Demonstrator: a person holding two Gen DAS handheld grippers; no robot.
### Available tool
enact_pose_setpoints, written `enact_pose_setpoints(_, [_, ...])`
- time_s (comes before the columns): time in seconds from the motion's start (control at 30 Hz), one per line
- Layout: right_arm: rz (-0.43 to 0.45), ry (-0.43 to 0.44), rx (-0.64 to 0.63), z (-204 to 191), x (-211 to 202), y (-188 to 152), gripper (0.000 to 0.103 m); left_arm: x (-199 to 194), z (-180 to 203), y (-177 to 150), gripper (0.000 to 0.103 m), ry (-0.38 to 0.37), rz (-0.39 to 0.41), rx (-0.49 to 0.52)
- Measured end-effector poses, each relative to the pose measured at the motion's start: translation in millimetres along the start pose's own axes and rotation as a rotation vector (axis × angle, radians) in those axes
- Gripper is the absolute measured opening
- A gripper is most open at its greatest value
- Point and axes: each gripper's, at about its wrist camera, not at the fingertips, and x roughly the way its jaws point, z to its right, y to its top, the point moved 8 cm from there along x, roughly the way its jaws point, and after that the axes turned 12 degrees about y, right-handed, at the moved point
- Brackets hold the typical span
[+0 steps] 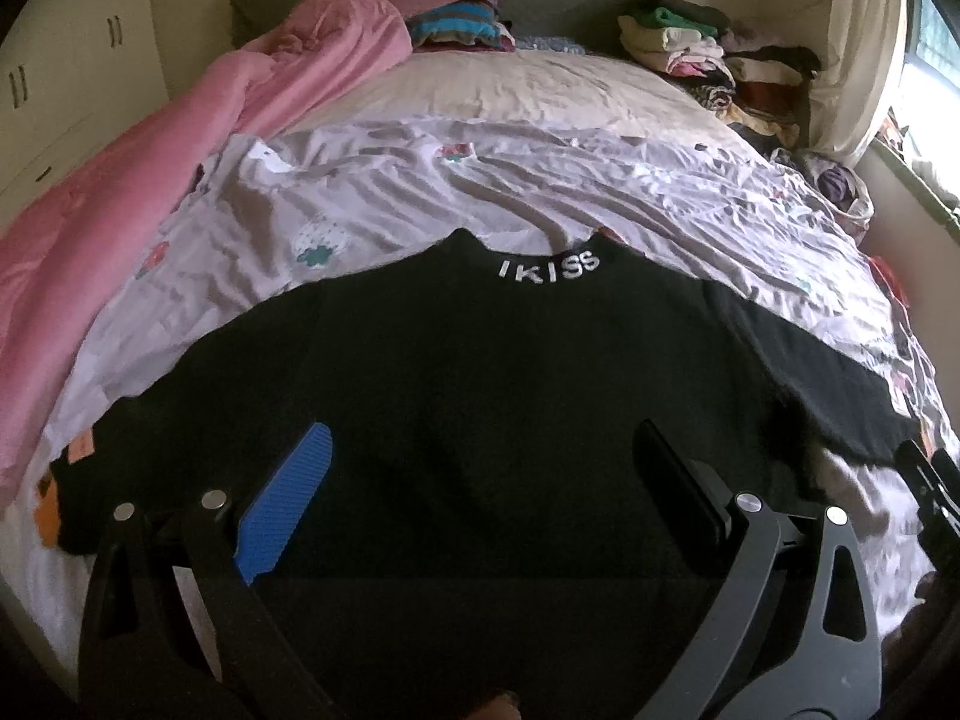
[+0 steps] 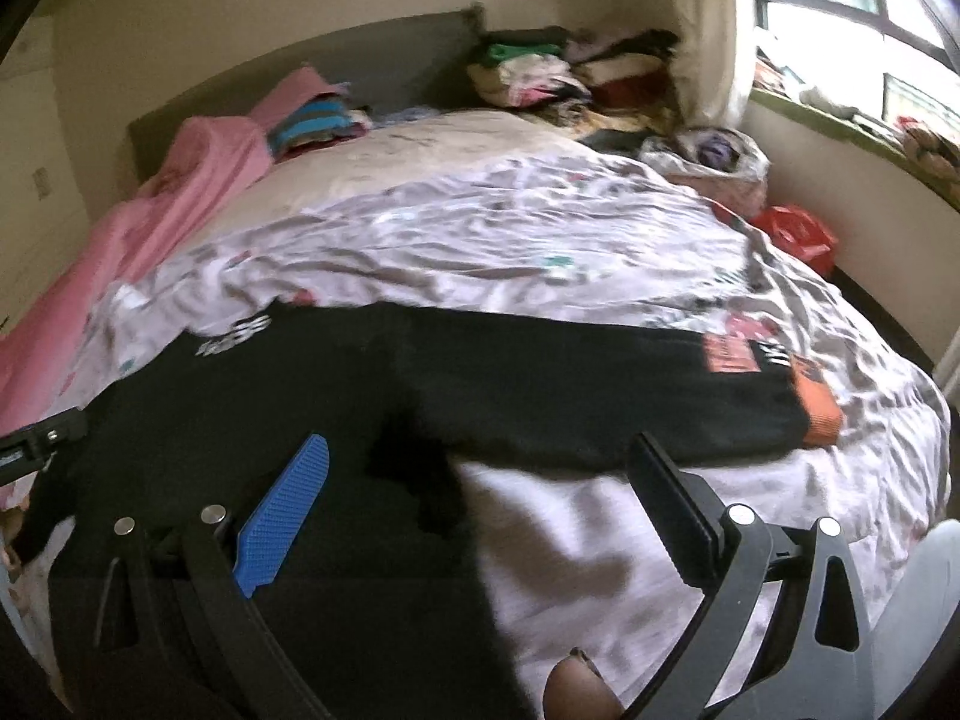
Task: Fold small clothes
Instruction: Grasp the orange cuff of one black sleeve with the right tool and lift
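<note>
Lying flat on the bed's printed sheet, a black top spreads beneath both tools.
Left tool hangs wide open over its body; right tool, also spread, straddles the sleeve.

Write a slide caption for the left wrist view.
Open left gripper hovers over a black top spread flat on the patterned bed sheet.
</note>
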Motion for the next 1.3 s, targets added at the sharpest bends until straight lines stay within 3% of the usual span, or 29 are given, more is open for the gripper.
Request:
enact_pose_setpoints(0.43, [-0.003,-0.141,0.294,120,14,0,0.099,34,37,37,0.094,-0.028,-0.012,0.020])
enact_pose_setpoints(0.6, [-0.009,-0.201,0.403,163,17,-12,0.099,54,53,34,0.094,-0.030,-0.043,0.036])
enact_pose_setpoints(0.8, [-0.034,-0.197,0.547,206,35,-25,0.098,82,56,19,0.094,-0.017,-0.083,0.034])
enact_pose_setpoints(0.97, [0.037,-0.175,0.649,231,45,-19,0.067,90,48,7,0.094,-0.028,-0.102,0.006])
enact_pose_setpoints(1.03, [0.080,-0.178,0.663,235,41,-13,0.037,88,45,7,0.094,-0.029,-0.095,0.004])
enact_pose_setpoints(1.1, [0.130,-0.157,0.651,233,34,-4,0.015,82,41,9,0.094,-0.037,-0.082,-0.006])
enact_pose_setpoints(1.3, [0.227,-0.052,0.524,199,7,34,0.013,62,29,23,0.094,-0.057,-0.039,-0.026])
